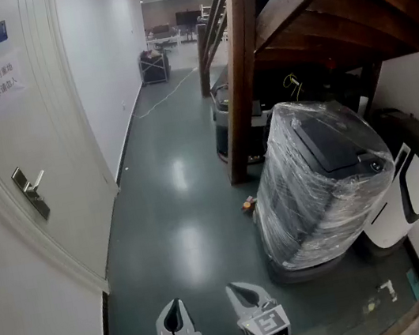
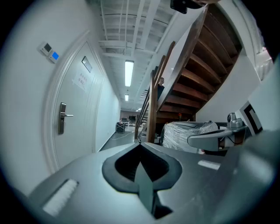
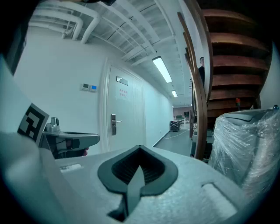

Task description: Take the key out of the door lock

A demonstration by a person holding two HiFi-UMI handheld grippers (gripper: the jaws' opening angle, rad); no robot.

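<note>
Nearest, the left tool (image 1: 172,307) and the right tool (image 1: 237,289) sit side by side low in the head view. Each has its jaws pressed together with nothing between them, pointing roughly level down the corridor and not at the door. Neither is near the work, so the step in hand looks like the approach.

Ahead lies bare green floor (image 1: 177,208), with a plastic-wrapped machine (image 1: 315,176) off to the right. A clear walk to the left should keep the right tool away from it.

The white door (image 1: 20,116) stands further up on the left, well apart from both tools. The door lock (image 1: 31,192) is the metal plate with a lever handle at its edge. The key should sit in that plate, probably below the lever, but it is too small to make out from here.

To do this well:
- Turn to face the plate squarely.
- Spread one tool's jaws before arriving, not at the lock.
- Bring them in level so the pads close on the flat head of the key.
- Check that the key stands in its release position.
- Draw it straight out along its own axis without levering sideways.
</note>
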